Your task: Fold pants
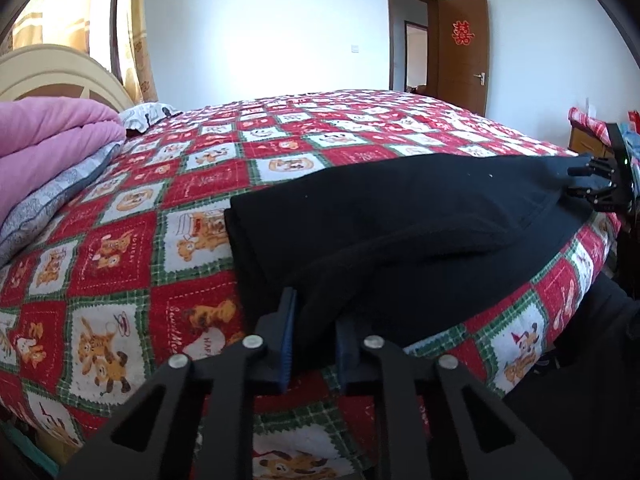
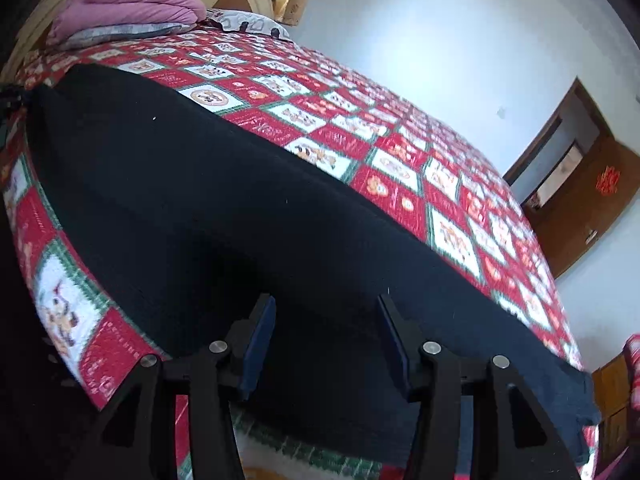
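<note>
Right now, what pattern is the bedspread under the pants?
Red and white checks with cartoon animals and green plaid borders on the bedspread; clearest in the left wrist view.

Home bedroom: quilted bed [image 1: 280, 168], headboard [image 1: 52, 76], wooden door [image 1: 464, 52].

A bed [image 1: 360, 128] is covered by a red, white and green checked bedspread [image 1: 132, 264] printed with cartoon animals. Black pants [image 1: 400, 216] are spread along its near edge. A folded pink quilt [image 1: 48, 132] over grey bedding [image 1: 52, 196] is stacked by the headboard [image 1: 52, 76].
</note>
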### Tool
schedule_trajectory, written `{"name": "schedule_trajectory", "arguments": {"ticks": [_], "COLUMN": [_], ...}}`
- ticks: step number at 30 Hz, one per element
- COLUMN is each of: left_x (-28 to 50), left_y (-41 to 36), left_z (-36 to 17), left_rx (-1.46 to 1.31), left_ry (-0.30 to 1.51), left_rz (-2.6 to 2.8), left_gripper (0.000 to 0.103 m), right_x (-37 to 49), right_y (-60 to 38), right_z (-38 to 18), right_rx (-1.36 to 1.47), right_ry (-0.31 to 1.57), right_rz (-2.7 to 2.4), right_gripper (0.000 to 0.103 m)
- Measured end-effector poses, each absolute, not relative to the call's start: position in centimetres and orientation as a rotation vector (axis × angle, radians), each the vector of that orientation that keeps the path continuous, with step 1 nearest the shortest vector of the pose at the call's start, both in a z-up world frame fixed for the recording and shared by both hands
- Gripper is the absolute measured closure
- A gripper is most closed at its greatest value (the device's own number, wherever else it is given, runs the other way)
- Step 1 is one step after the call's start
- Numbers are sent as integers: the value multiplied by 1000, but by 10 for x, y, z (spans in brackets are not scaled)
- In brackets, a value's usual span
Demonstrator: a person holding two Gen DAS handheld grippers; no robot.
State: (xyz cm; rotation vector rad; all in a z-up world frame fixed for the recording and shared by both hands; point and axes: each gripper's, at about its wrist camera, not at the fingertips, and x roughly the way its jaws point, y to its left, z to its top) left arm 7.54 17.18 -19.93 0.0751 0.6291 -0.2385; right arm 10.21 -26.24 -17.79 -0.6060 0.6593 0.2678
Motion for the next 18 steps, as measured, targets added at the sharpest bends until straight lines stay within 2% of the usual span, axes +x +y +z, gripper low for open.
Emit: {"name": "schedule_trajectory", "arguments": {"ticks": [2,3,5,7,18], "left_x": [78,79,80,80,74], "left_y": [173,173,173,175,191], "left_z": [-200,-200,-200,-199,-179], "left_rx": [53,42,32,13,-75], "left_ry": [633,637,637,634,564], "left_rz": [-243,-246,-249,-255,-268], "left_gripper": [90,91,92,94,95], "right_x": [105,107,112,113,78], "right_y": [-259,-257,-255,-254,-256], "right_z": [-179,-180,-183,-183,-143], "right_rx": [-619,-623,-625,-613,-533], "right_ry": [645,653,665,672,591], "right_rz": [282,287,285,296,333], "right_gripper": [69,84,88,98,100]}}
